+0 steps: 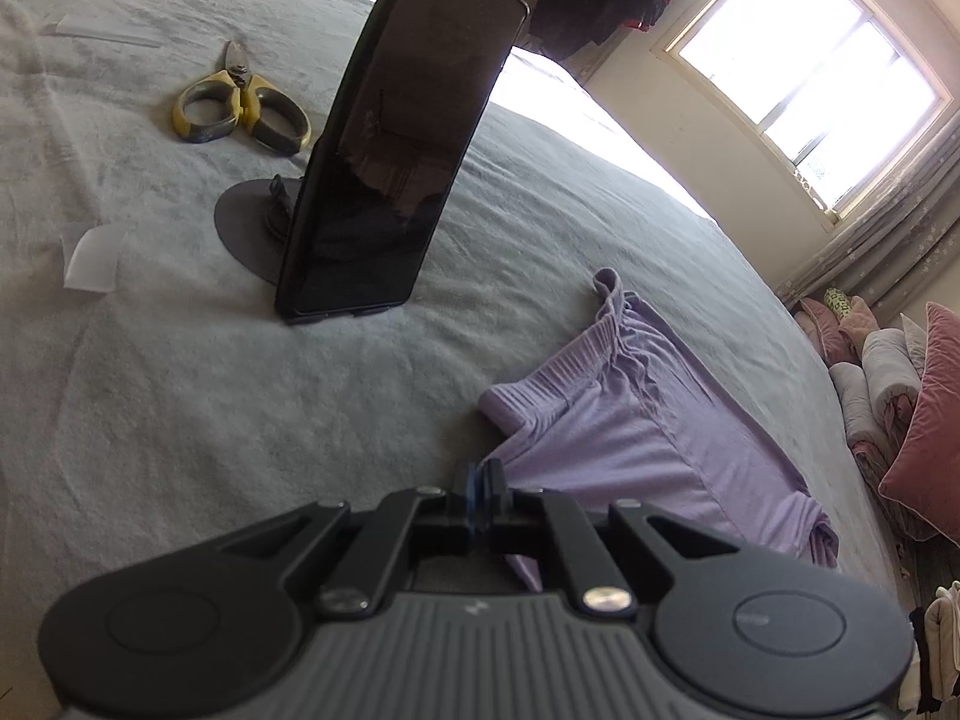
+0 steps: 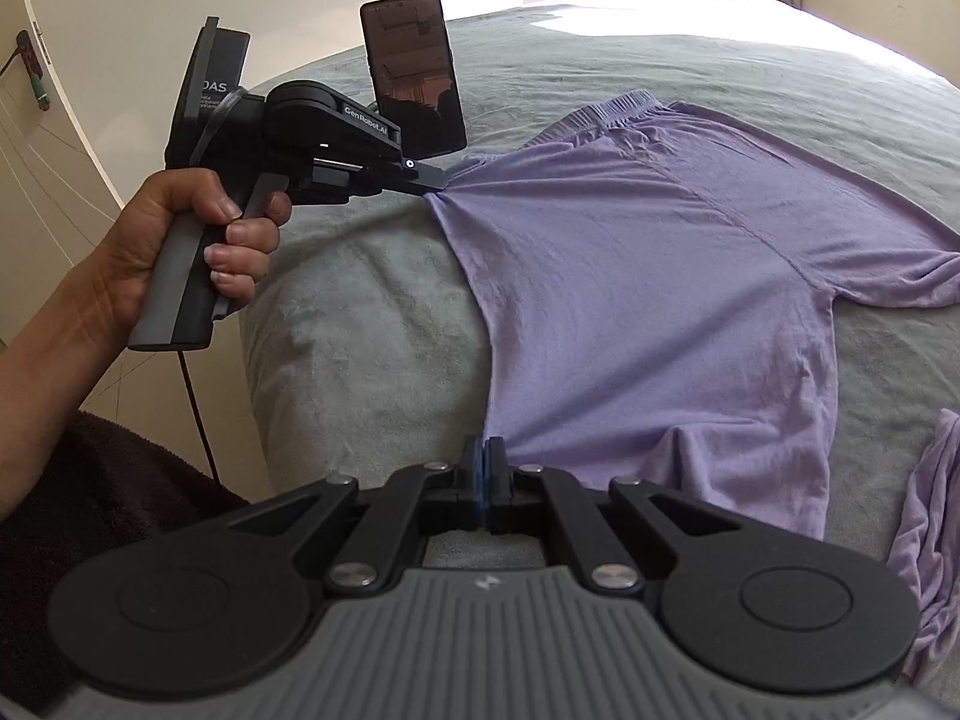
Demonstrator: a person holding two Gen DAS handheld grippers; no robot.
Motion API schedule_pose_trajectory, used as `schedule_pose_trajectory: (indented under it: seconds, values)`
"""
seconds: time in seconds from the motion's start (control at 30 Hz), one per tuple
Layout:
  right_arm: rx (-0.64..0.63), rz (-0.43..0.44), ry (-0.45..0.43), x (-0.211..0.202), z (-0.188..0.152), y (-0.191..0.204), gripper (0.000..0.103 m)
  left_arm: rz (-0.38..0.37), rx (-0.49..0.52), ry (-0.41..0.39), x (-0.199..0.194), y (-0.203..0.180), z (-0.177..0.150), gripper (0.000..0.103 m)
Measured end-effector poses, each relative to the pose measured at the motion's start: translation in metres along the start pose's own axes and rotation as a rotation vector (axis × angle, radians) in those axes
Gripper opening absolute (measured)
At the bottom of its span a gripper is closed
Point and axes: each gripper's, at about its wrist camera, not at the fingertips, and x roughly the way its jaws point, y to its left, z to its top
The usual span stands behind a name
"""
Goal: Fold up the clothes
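Observation:
A lilac T-shirt [image 2: 648, 276] lies flat on the grey bedspread [image 2: 360, 324], its ribbed collar [image 2: 612, 108] at the far end. My left gripper [image 2: 435, 183], held in a person's hand [image 2: 198, 240], is shut on the shirt's left edge near the shoulder. In the left wrist view that gripper [image 1: 480, 474] has its blue pads pressed together on the lilac cloth [image 1: 630, 432]. My right gripper [image 2: 483, 456] is shut on the same left edge, nearer the hem, where the cloth meets its fingertips.
A dark phone on a round stand [image 1: 390, 150] rises from the bed beyond the shirt, with yellow-handled scissors [image 1: 240, 108] and white paper strips [image 1: 90, 258] behind it. More lilac cloth [image 2: 924, 540] lies bunched at the right. Pillows [image 1: 900, 396] are stacked under the window.

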Motion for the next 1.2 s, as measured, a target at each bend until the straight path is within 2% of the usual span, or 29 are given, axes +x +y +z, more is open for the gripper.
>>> schedule_pose_trajectory:
  seconds: [0.13,0.2,0.23,0.3,0.33,0.37,0.57,0.73,0.83,1.0,1.03,1.07,1.17,1.2]
  values:
    - [0.027,0.003,-0.003,0.007,-0.003,-0.002,0.002,0.010,-0.006,-0.002,0.000,0.000,0.000,0.007]
    - [0.042,0.018,-0.007,-0.002,-0.001,-0.003,0.013,0.019,-0.014,-0.012,-0.004,0.000,0.001,0.007]
    - [0.046,0.016,-0.012,-0.008,-0.001,-0.005,0.015,0.031,-0.011,-0.022,-0.007,-0.001,0.002,0.008]
    - [0.052,0.007,-0.023,-0.022,-0.003,-0.008,0.024,0.060,0.015,-0.062,-0.014,-0.005,0.003,0.015]
    - [0.062,-0.006,-0.040,-0.029,-0.005,-0.012,0.040,0.064,0.025,-0.081,-0.018,-0.008,0.004,0.018]
    - [0.072,-0.021,-0.059,-0.036,-0.007,-0.016,0.047,0.065,0.035,-0.098,-0.021,-0.010,0.005,0.019]
    - [0.177,-0.153,-0.151,-0.077,-0.027,-0.060,0.047,-0.042,0.109,-0.117,-0.032,-0.037,0.002,0.028]
    - [0.301,-0.280,-0.231,-0.101,-0.043,-0.106,0.047,-0.161,0.187,-0.009,-0.017,-0.069,-0.011,0.030]
    - [0.357,-0.349,-0.246,-0.103,-0.051,-0.129,0.047,-0.225,0.252,0.062,-0.007,-0.091,-0.023,0.031]
    - [0.436,-0.376,-0.251,-0.096,-0.060,-0.159,0.045,-0.305,0.371,0.158,0.009,-0.127,-0.049,0.031]
    - [0.446,-0.370,-0.259,-0.095,-0.061,-0.163,0.042,-0.324,0.388,0.179,0.012,-0.132,-0.055,0.031]
    - [0.456,-0.365,-0.267,-0.093,-0.062,-0.166,0.030,-0.340,0.399,0.200,0.015,-0.137,-0.059,0.031]
    - [0.482,-0.313,-0.283,-0.090,-0.063,-0.171,0.009,-0.381,0.416,0.255,0.022,-0.149,-0.072,0.031]
    - [0.485,-0.303,-0.285,-0.090,-0.062,-0.172,0.005,-0.392,0.424,0.269,0.023,-0.153,-0.076,0.031]
